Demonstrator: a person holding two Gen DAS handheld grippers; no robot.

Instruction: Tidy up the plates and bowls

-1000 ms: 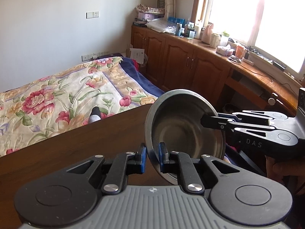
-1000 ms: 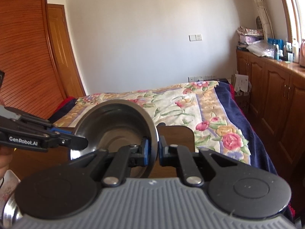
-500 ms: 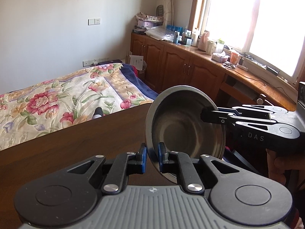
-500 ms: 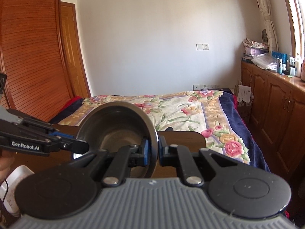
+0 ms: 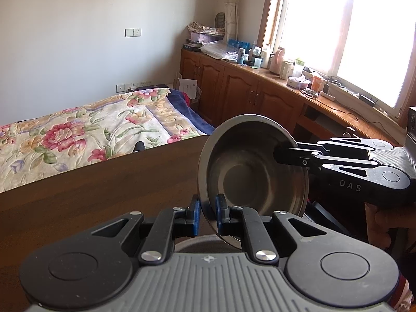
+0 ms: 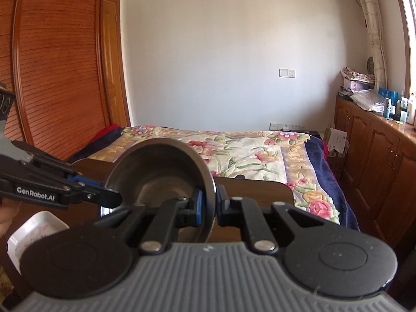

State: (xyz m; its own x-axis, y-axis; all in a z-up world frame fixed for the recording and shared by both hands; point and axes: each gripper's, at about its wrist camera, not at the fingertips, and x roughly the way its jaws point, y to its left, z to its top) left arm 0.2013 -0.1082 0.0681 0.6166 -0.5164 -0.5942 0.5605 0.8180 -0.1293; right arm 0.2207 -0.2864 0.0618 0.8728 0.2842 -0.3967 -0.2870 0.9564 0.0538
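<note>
A steel bowl (image 5: 252,179) hangs tilted on its side above the dark wooden table (image 5: 91,195), held at two spots on its rim. My left gripper (image 5: 208,208) is shut on the lower rim. My right gripper (image 5: 280,153) comes in from the right and is shut on the rim at the bowl's right side. In the right wrist view the same steel bowl (image 6: 158,179) sits in my right gripper (image 6: 209,202), with my left gripper (image 6: 109,197) pinching its left rim. A grey round rim (image 5: 197,241) shows just under the left fingers.
A white rectangular dish (image 6: 33,231) lies at the lower left on the table. Beyond the table's far edge is a bed with a floral cover (image 5: 78,135). Wooden cabinets (image 5: 247,96) with clutter on top run under the window. A hand (image 5: 384,221) holds the right gripper.
Both grippers kept their hold while the bowl rose; both views now look higher into the room. The white dish has come further into the right wrist view.
</note>
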